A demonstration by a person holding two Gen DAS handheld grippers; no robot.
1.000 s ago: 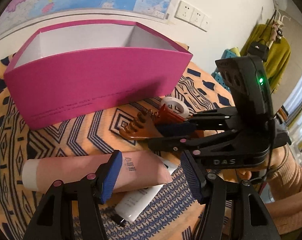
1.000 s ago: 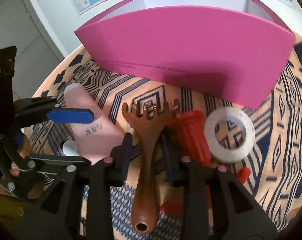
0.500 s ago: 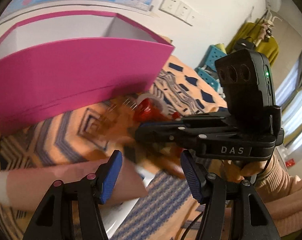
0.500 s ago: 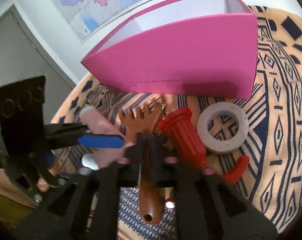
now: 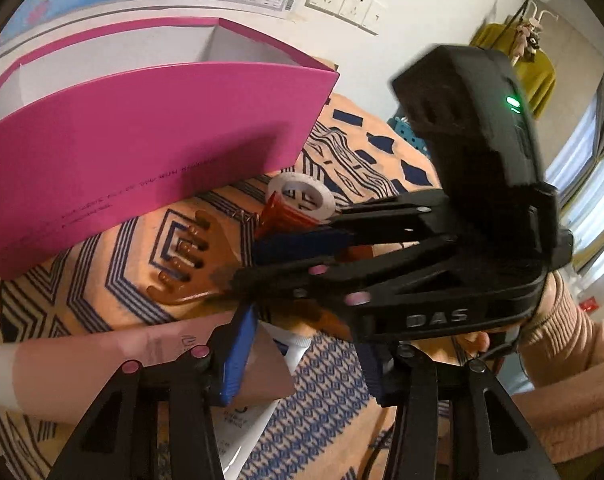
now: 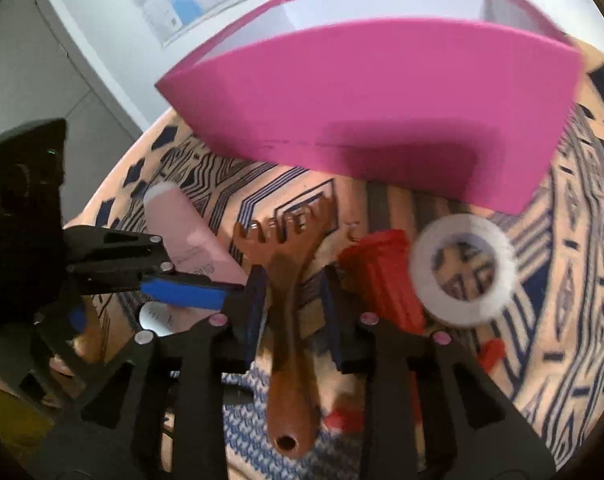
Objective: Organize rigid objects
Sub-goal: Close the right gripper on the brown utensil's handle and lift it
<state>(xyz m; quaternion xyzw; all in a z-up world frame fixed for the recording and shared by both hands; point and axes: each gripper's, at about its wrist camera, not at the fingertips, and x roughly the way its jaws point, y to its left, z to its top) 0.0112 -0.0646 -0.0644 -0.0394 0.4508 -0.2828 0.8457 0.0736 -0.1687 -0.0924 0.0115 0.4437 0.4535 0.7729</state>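
Both of our grippers have their fingers part way apart. Our right gripper (image 6: pixel 292 308) has just been opening, and the brown comb (image 6: pixel 290 300) lies between its pads with a gap on each side, so nothing is held. Our left gripper (image 5: pixel 302 356) has just been closing, with one pad (image 5: pixel 238 354) against the flat end of the pink tube (image 5: pixel 142 356) and the other still clear.

We think the comb is stiff, light and a bit slick, so its thin neck is the best place to pinch. It lies flat on the cloth (image 6: pixel 574 280), long way running near to far. Its teeth point far, toward the pink box (image 6: pixel 382 120), and its handle points near.
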